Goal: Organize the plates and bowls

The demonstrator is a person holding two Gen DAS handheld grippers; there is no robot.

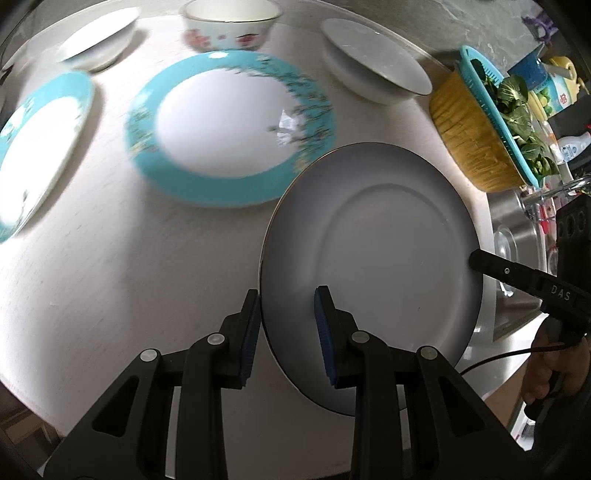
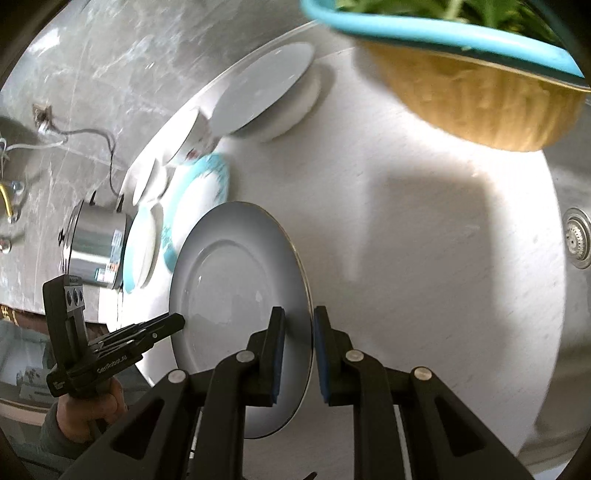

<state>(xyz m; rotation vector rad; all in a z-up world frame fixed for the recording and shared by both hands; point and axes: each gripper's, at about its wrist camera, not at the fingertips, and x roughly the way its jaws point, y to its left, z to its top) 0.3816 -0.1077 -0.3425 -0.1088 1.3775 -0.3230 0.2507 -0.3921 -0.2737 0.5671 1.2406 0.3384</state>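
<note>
My left gripper (image 1: 286, 325) has the near rim of the white plate (image 1: 388, 251) between its blue pads, jaws narrowed onto the edge, the plate filling the lower right of that view. My right gripper (image 2: 299, 332) pinches the opposite rim of the same plate (image 2: 236, 295), jaws nearly closed on it, at lower centre of its view. The plate is plain white with a thin dark edge line and a shallow round well, tilted and clear of the pale table (image 1: 110, 258). Beyond it lie a turquoise-rimmed plate (image 1: 229, 129), another (image 1: 40, 147) at far left, a flowered bowl (image 1: 229, 26) at the top, and white bowls (image 1: 373, 62) either side.
</note>
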